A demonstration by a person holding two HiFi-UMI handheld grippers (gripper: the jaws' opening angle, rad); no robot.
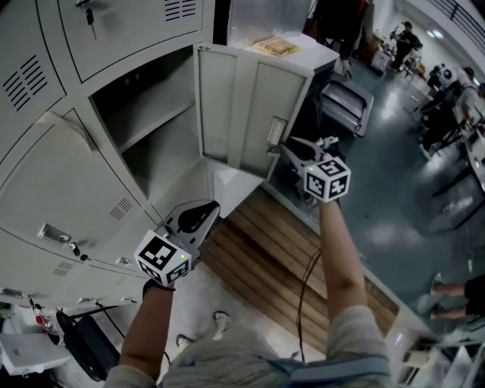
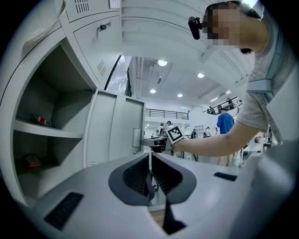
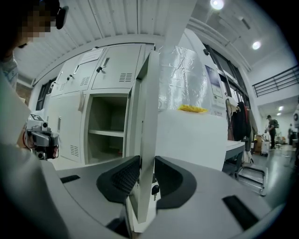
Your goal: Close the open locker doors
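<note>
A grey locker door [image 1: 236,106] stands swung out from its open compartment [image 1: 148,125], which has one shelf inside. My right gripper [image 1: 290,149] is shut on the door's free edge [image 3: 145,116], near the latch plate [image 1: 276,133]; in the right gripper view the door edge runs straight up between the jaws [image 3: 145,161], with a key [image 3: 153,189] hanging just below. My left gripper [image 1: 203,214] hangs lower, in front of the closed lockers, shut with nothing in it [image 2: 149,156]. The left gripper view shows the open door [image 2: 117,133] and the right gripper [image 2: 158,140] on it.
Closed locker doors [image 1: 68,182] surround the open one, some with keys [image 1: 91,21]. A white cabinet [image 1: 299,57] with a yellow item on top stands behind the door. Wooden slats [image 1: 280,261] cover the floor below. A cart [image 1: 347,102] and people are farther right.
</note>
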